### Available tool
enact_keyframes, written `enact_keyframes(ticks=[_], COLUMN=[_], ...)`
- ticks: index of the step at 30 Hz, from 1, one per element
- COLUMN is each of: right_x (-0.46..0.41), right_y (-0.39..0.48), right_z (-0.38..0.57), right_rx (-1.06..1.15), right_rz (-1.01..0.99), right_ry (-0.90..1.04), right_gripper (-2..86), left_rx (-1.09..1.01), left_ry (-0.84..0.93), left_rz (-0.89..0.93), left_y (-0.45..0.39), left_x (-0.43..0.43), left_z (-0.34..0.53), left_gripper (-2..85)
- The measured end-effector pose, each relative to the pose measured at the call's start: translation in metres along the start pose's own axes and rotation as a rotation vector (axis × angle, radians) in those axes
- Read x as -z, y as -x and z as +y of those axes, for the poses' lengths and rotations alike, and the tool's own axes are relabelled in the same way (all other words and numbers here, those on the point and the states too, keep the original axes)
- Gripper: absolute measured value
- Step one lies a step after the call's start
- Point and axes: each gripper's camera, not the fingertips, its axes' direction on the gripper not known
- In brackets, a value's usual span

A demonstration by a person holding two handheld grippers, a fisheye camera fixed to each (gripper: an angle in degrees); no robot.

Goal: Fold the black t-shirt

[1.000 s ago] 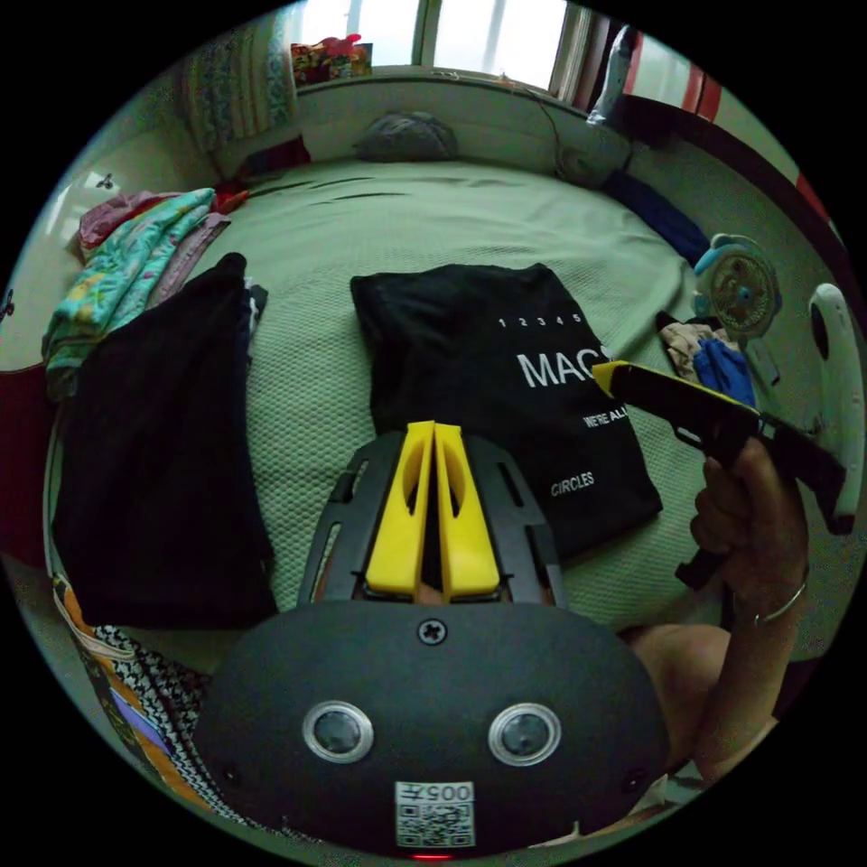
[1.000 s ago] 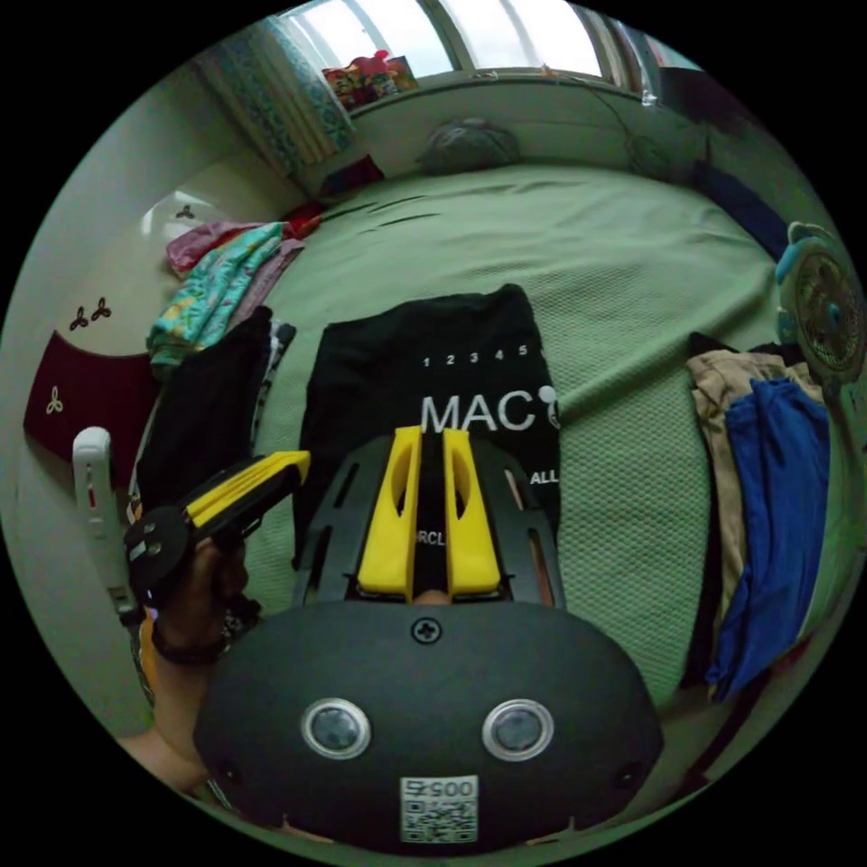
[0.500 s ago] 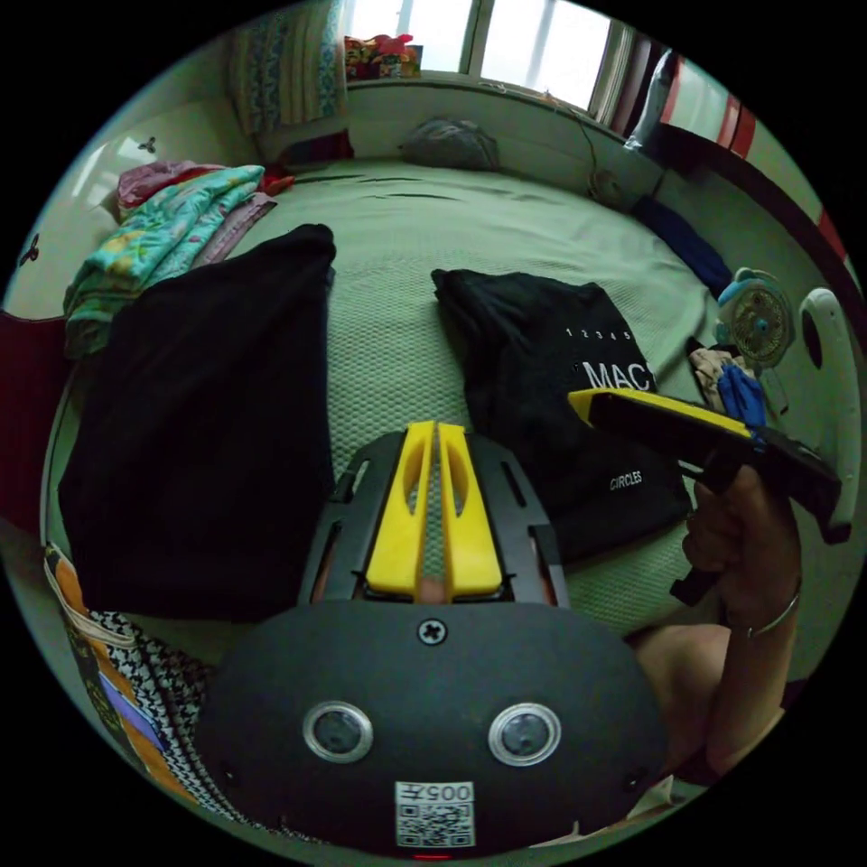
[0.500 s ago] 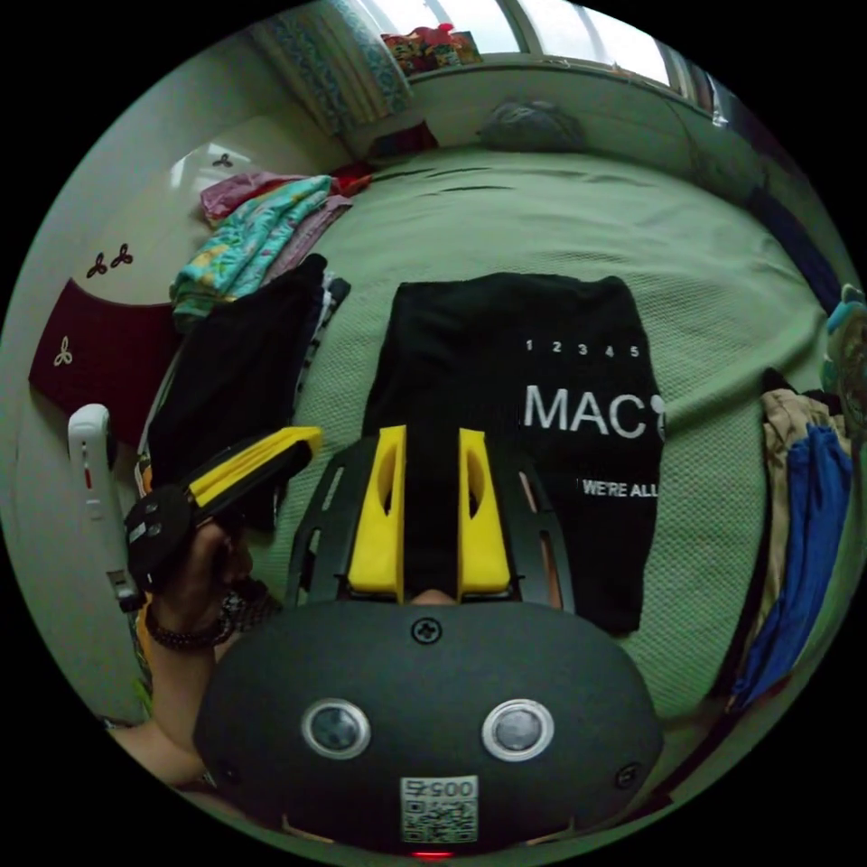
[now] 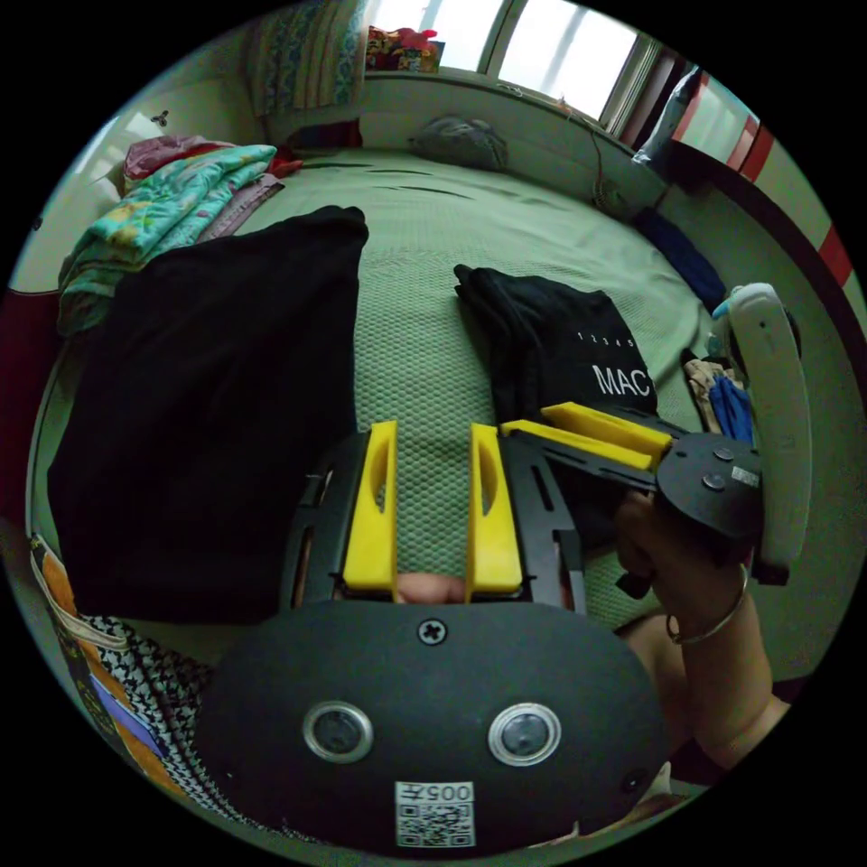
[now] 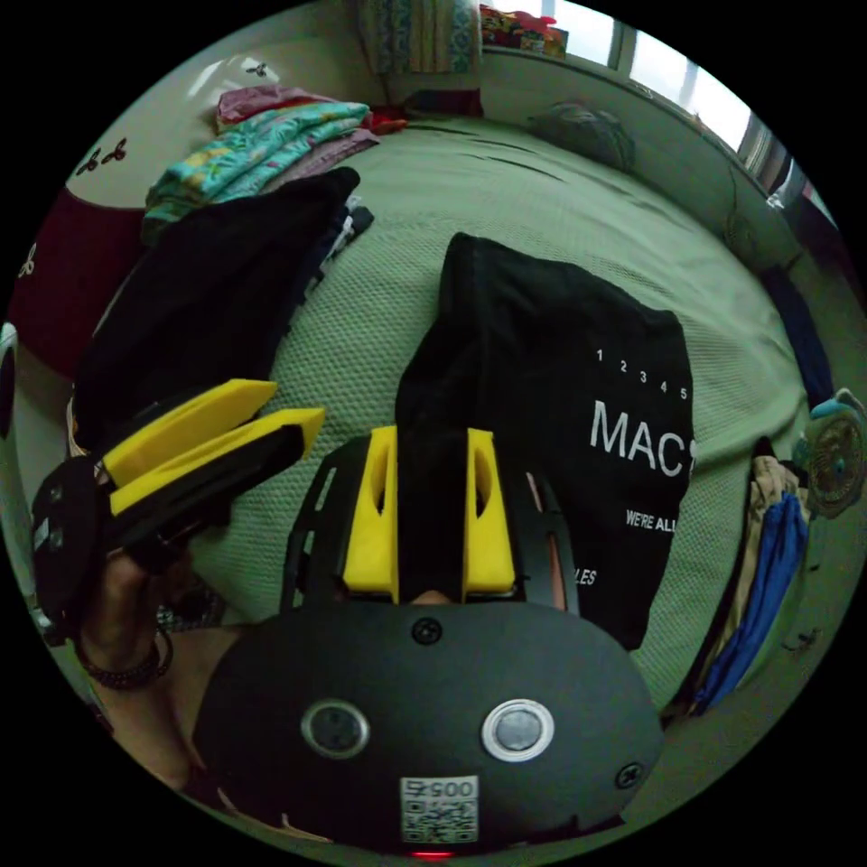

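In the left gripper view, the left gripper (image 5: 432, 442) hangs over the green bedspread (image 5: 506, 226) with its yellow jaws spread wide and nothing between them but bare quilted cover. The black t-shirt (image 5: 560, 352) lies folded flat on the bedspread, just beside the gripper's right jaw, its white lettering facing up. The right gripper (image 5: 551, 423) reaches in across the near edge of the t-shirt, held by a hand (image 5: 668, 569) with a bangle on the wrist; its jaws look a little apart. On the other side of the left gripper a big dark garment (image 5: 208, 406) is spread over the bedspread, and beyond it, by the wall, sits a pile of colourful clothes (image 5: 163, 208). A grey bundle (image 5: 456, 143) rests at the far end of the bed under the window (image 5: 542, 45).

In the right gripper view, the right gripper (image 6: 432, 442) is right above the near end of the t-shirt (image 6: 578, 379), jaws parted, black cloth showing through the gap; I cannot tell whether they touch it. The left gripper (image 6: 289, 406) comes in over the bedspread (image 6: 560, 208) beside the t-shirt, jaws apart. Past the t-shirt's far side, at the bed's edge, lie blue and tan clothes (image 6: 768, 560), with a small fan (image 6: 835, 456) beside them.
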Motion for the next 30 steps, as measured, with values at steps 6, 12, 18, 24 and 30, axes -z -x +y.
enact_keyframes(ticks=[6, 12, 18, 24, 30], right_x=[0.026, 0.036, 0.032, 0.033, 0.036], right_y=[-0.018, -0.040, -0.046, -0.047, -0.052], right_z=[0.007, 0.013, 0.014, 0.015, 0.012], right_rx=[-0.049, -0.122, -0.121, -0.090, -0.049], right_rz=[-0.050, -0.113, -0.175, -0.158, -0.110], right_ry=[-0.090, -0.115, -0.099, -0.100, -0.099], right_gripper=[3.1, 2.4, 2.9, 5.6, 11.4], left_rx=[-0.004, -0.112, -0.169, -0.177, -0.174], left_ry=[0.005, 0.019, 0.055, 0.075, 0.055], left_rz=[0.048, 0.064, 0.146, 0.149, 0.154], left_y=[0.010, -0.007, -0.020, -0.023, -0.024], left_x=[-0.008, -0.023, -0.040, -0.054, -0.062], left_z=[-0.006, -0.013, -0.021, -0.030, -0.037], left_gripper=[11.8, 12.2, 12.6, 13.6, 13.3])
